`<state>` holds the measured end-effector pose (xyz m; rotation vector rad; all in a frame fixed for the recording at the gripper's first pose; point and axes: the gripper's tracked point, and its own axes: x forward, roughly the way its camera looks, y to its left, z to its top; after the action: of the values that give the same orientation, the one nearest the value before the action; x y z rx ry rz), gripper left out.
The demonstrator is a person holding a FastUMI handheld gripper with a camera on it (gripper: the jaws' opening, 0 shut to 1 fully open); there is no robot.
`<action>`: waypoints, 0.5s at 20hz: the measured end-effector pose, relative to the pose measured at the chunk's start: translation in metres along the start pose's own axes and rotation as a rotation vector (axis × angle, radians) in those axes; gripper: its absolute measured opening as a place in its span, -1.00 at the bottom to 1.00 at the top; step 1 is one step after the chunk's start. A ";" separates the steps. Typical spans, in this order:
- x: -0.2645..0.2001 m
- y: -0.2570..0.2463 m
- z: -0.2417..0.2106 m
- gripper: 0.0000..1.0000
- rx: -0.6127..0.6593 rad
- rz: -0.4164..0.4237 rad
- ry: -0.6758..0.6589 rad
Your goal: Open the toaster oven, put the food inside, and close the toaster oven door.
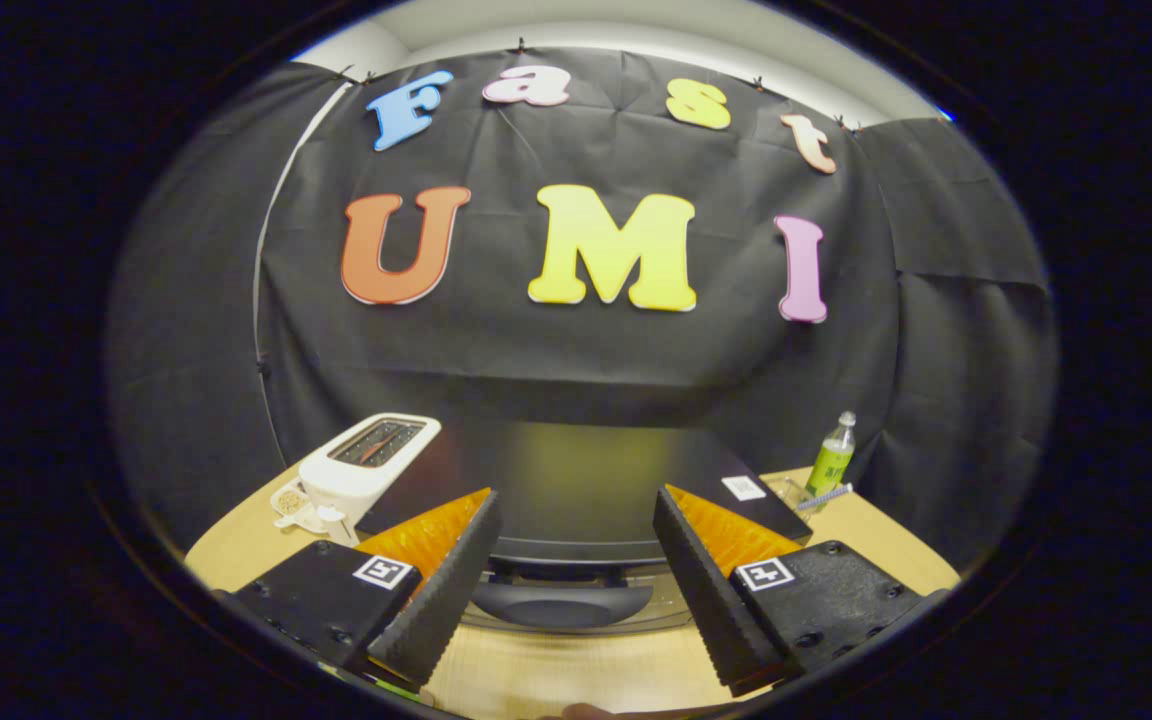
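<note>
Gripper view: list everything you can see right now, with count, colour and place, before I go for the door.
oven: one, black, just ahead of the tool, top facing the camera
handle: one, dark, on the oven's front, between the fingers
toaster: one, white, left of the oven
bottle: one, green, right of the oven, upright
table: one, light wood, under everything
tool: one, open, a finger on each side of the handle, not touching it
</note>
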<state>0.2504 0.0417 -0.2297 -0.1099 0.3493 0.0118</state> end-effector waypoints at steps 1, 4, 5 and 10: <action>0.005 0.000 -0.011 1.00 0.013 0.001 0.037; 0.010 0.003 -0.022 1.00 0.048 0.033 0.070; 0.008 0.005 -0.026 1.00 0.058 0.043 0.084; 0.000 0.003 -0.039 1.00 -0.005 0.038 0.145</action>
<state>0.2373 0.0408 -0.2661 -0.1092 0.4961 0.0426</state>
